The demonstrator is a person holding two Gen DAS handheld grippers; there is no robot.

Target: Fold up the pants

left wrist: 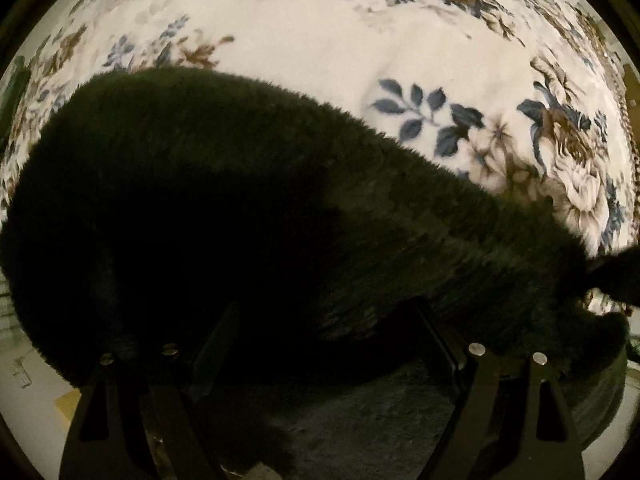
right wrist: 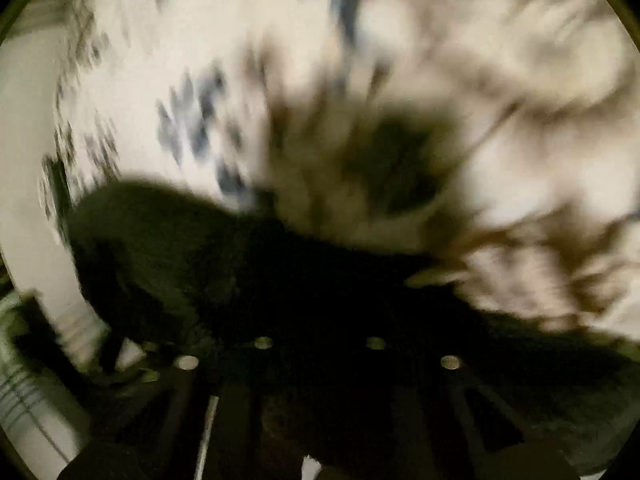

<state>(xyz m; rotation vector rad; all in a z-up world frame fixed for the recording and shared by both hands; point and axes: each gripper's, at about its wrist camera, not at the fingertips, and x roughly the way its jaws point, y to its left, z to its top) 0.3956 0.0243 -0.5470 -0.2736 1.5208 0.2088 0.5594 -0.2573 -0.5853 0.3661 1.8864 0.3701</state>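
Black fleecy pants (left wrist: 248, 208) lie on a white blanket with blue and brown flowers (left wrist: 320, 40). In the left wrist view they stretch from the left edge down to the right. My left gripper (left wrist: 320, 320) is open, its fingers (left wrist: 436, 336) wide apart and low over the dark cloth, holding nothing. The right wrist view is badly blurred. The pants (right wrist: 180, 248) fill its lower half. My right gripper (right wrist: 320, 320) looks narrowed with dark cloth between the fingers, but the blur hides the tips.
The flowered blanket (right wrist: 480, 80) covers the whole surface around the pants. A pale floor strip (left wrist: 28, 392) shows at the lower left of the left wrist view. A white ribbed object (right wrist: 36, 400) sits at the lower left of the right wrist view.
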